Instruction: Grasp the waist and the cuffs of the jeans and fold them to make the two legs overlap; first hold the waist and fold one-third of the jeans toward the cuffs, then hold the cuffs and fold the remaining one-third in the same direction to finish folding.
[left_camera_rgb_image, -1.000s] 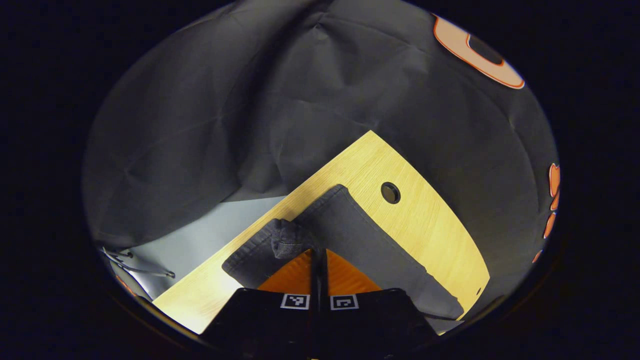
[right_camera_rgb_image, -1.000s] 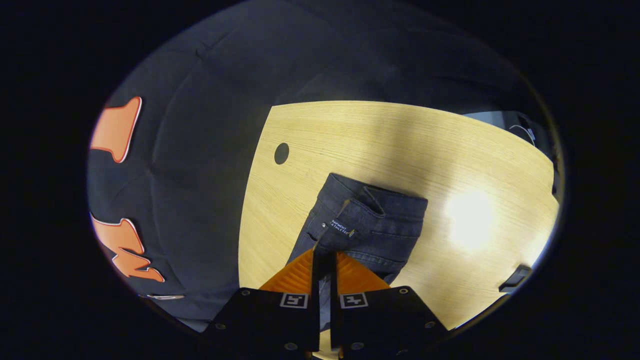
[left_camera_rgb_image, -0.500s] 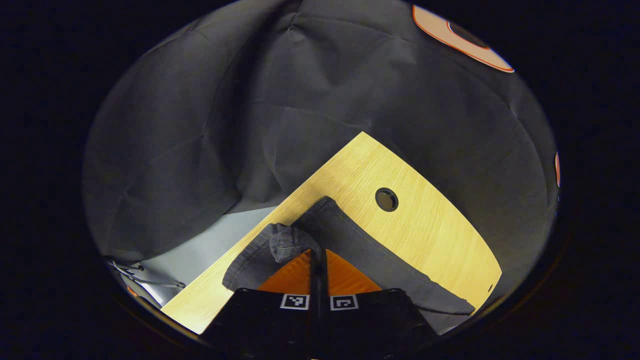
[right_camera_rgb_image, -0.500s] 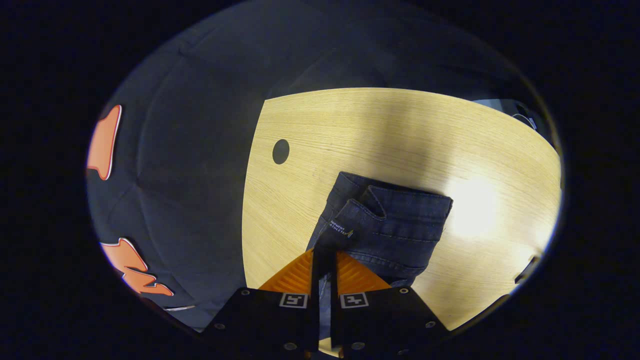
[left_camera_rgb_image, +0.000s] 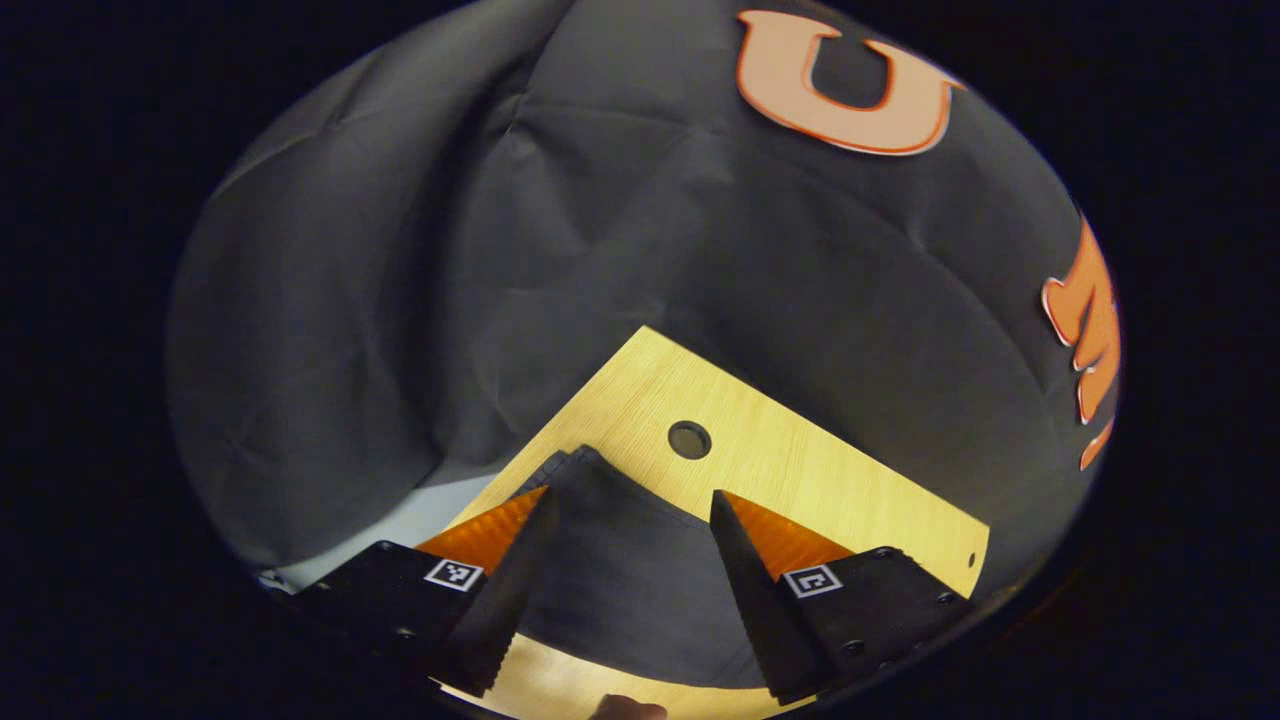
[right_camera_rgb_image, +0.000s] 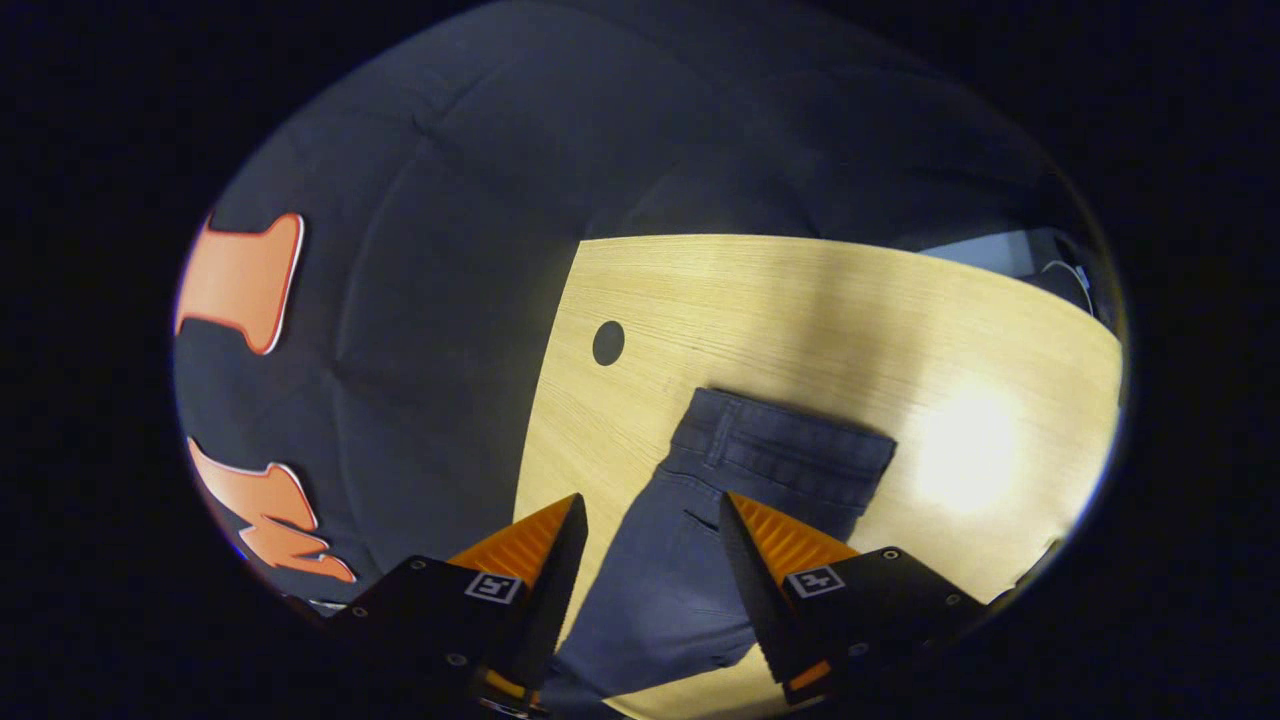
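Dark jeans (right_camera_rgb_image: 745, 480) lie flat on the light wooden table (right_camera_rgb_image: 800, 300), legs laid one over the other, the waistband at the far end in the right gripper view. My right gripper (right_camera_rgb_image: 650, 525) hovers open above them, nothing between its fingers. In the left gripper view the cuff end of the jeans (left_camera_rgb_image: 620, 540) lies flat near a table corner. My left gripper (left_camera_rgb_image: 628, 515) stands open over the cuffs, both fingers apart from the cloth.
A round cable hole (right_camera_rgb_image: 607, 342) sits in the table left of the waistband; it is the hole (left_camera_rgb_image: 689, 439) beyond the cuffs in the left gripper view. The table edge (left_camera_rgb_image: 800, 415) runs close behind. Grey floor (left_camera_rgb_image: 400, 510) lies past the corner.
Both grippers have opened and let go of the jeans. The pinched waist and cuff folds have dropped flat onto the table. Both grippers have lifted back a little.
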